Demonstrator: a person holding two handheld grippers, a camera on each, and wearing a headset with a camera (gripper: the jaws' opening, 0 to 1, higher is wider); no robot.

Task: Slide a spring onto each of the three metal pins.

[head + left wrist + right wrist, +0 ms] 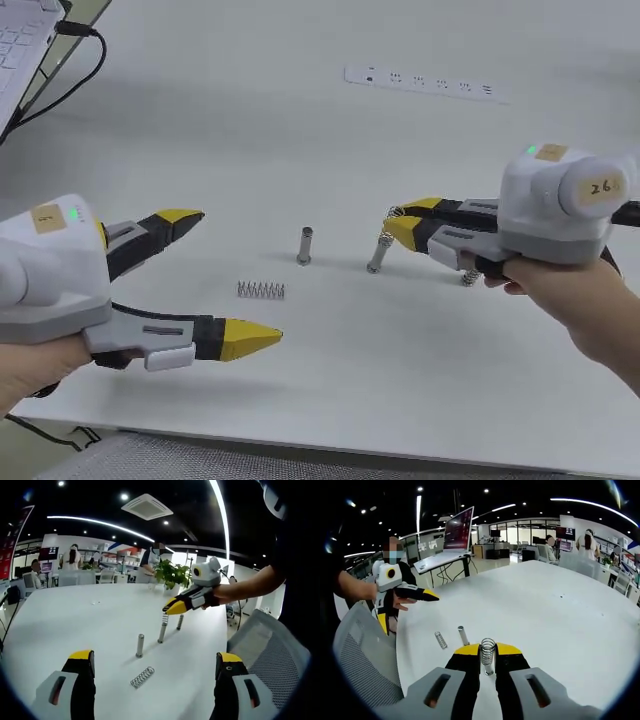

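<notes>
tabletop (300, 130): white, smooth, matt, faint sheen
bare pin (305, 245): grey metal, dull satin
loose spring (261, 290), near the bare pin: bright metal wire
held spring (488, 652): shiny metal coil
left gripper (225, 275): glossy white plastic body, matt grey and black plastic jaws
right gripper (395, 218): same plastics, tan paper-like label (550, 152)
chair (272, 650): grey woven mesh cloth

Three pins stand in a row on the table (330, 400). The bare pin (305, 245) is the leftmost, and a loose spring (261, 290) lies before it, a little to its left. The middle pin (378, 255) carries a fitted spring (488, 655), which sits between the jaws of the right gripper (395, 220). The rightmost pin (468, 275) stands partly under that gripper. A power strip (425, 83) lies far behind.
</notes>
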